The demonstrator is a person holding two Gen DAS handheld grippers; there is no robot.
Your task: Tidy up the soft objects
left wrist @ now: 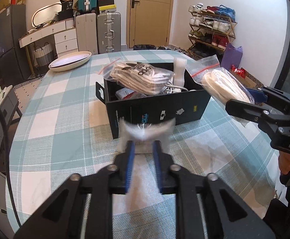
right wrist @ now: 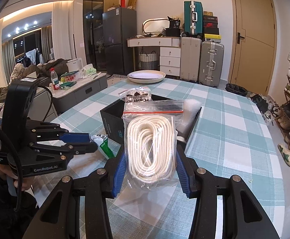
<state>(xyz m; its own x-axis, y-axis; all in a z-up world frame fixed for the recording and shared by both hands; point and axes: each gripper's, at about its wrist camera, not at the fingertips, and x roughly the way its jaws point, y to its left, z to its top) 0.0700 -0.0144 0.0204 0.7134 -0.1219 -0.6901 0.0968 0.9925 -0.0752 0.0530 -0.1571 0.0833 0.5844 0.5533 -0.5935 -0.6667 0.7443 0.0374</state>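
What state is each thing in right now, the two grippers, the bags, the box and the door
left gripper: shut on a small packet, blurred
right gripper: shut on the bag of white rope, held in the air
bag of white rope: zip sealed
black box: open, no lid on
bag of socks: sealed, resting on the box's contents, sticking up above the rim
plates: stacked on the table
door: closed
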